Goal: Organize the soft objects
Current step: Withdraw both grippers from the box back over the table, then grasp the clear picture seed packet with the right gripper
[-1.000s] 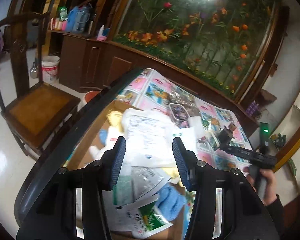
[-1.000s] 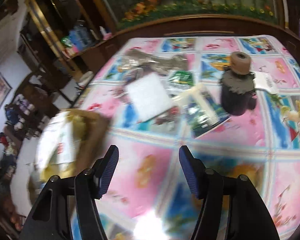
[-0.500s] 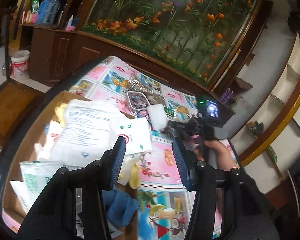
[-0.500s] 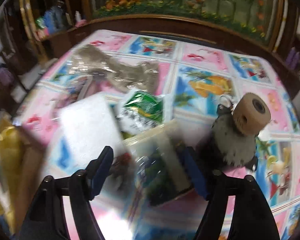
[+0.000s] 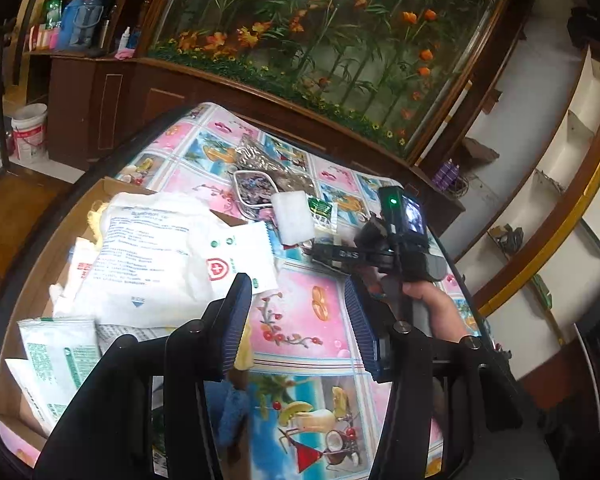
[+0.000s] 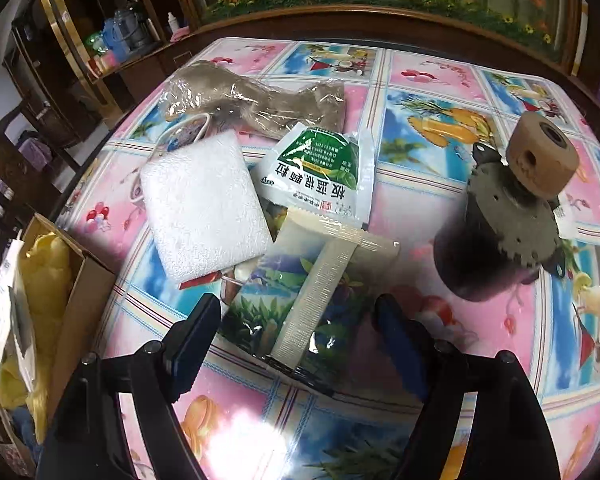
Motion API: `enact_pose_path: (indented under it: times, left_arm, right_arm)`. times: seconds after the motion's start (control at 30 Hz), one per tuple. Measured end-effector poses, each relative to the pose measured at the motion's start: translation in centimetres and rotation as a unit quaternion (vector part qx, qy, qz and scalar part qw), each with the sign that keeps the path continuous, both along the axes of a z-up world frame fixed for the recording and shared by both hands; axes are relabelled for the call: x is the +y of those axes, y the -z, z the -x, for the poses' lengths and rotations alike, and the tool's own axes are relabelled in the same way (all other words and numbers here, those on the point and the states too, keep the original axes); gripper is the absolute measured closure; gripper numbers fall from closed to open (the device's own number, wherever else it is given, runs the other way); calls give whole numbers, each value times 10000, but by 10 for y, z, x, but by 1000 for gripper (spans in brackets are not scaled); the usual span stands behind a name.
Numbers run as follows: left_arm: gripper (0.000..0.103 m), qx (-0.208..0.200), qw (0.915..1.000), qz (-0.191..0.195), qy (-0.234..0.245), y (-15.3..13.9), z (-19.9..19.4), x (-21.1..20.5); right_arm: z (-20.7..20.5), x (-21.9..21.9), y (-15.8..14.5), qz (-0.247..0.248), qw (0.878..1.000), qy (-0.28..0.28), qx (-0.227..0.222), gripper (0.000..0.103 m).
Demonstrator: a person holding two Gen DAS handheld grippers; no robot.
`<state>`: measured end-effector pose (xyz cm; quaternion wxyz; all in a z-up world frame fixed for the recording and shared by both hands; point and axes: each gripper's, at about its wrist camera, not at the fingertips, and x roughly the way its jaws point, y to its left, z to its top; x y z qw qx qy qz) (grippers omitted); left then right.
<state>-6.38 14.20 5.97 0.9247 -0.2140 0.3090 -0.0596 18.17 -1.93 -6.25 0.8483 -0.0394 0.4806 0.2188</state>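
We are reaching for the next soft item: our right gripper [image 6: 300, 332] hangs with jaws opening astride the clear packet [image 6: 320, 280] mid-table [image 6: 440, 80], needing to drop and close. Our left gripper [image 5: 296, 320] is spread, empty. At the table's left edge, the cardboard box [image 5: 100, 188] holds white pouches [image 5: 148, 256].

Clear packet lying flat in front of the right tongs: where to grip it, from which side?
Grip the clear packet at its near edge, coming down from above and in front. It lies flat on the tablecloth, its far end tucked by the white sponge and green sachet. The right tongs are opening astride it, untouched.
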Motion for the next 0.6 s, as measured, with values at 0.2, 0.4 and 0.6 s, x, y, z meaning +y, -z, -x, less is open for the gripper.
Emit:
enact_pose_path:
  times: [0.2,0.4,0.6]
  left_arm:
    - [55,334,9994,-47,120,2,-19,-11]
    - [55,749,9964,-22,394,-8,-69,-35]
    - [55,1819,9826,-212,308,24,-166,-68]
  right_arm:
    - [-9,5,1,24,9989,460,-27,35]
    - [23,3,1,549,9981,89,-272,43]
    - [59,-36,2,384,9991,54,-182,43]
